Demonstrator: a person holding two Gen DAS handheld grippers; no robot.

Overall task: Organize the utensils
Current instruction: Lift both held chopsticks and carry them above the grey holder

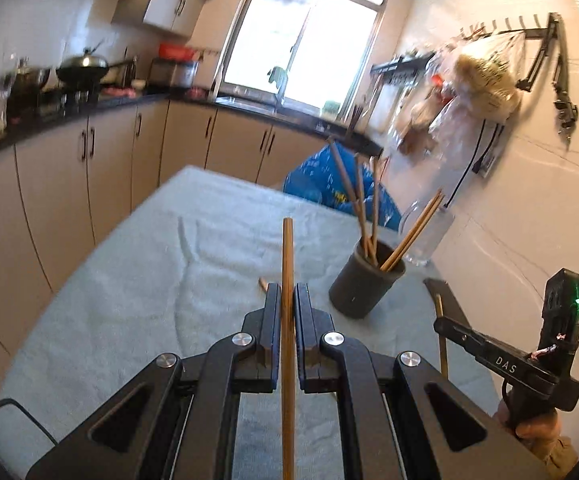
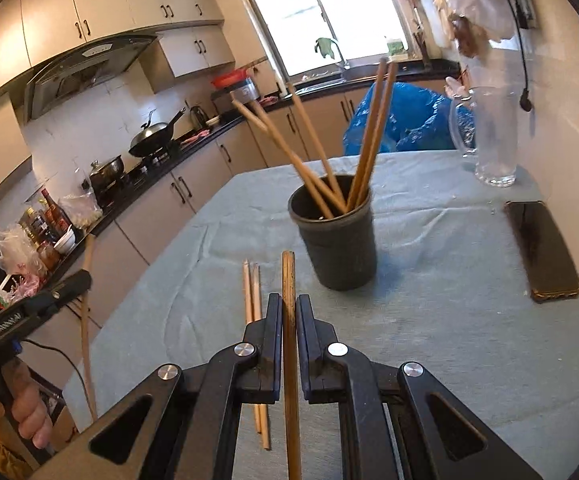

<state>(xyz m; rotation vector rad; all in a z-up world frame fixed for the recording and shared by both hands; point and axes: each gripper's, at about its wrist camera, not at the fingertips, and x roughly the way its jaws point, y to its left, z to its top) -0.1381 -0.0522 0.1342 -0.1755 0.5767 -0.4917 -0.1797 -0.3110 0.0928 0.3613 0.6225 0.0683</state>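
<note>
My left gripper [image 1: 287, 292] is shut on a wooden chopstick [image 1: 287, 248] that points forward above the table. My right gripper [image 2: 289, 304] is shut on another wooden chopstick [image 2: 288, 276], short of a dark grey cup [image 2: 339, 240] that holds several chopsticks. The cup also shows in the left wrist view [image 1: 363, 280], to the right of the left gripper. Two loose chopsticks [image 2: 251, 300] lie on the cloth just left of the right gripper. The right gripper shows at the right edge of the left wrist view [image 1: 441, 320], the left gripper at the left edge of the right wrist view [image 2: 85, 280].
The table wears a light grey-green cloth [image 2: 429, 300]. A phone [image 2: 541, 252] lies at its right side. A clear glass jug [image 2: 489, 136] stands at the back right by the wall. A blue bag [image 2: 401, 120] sits behind the table. Kitchen counters run along the left.
</note>
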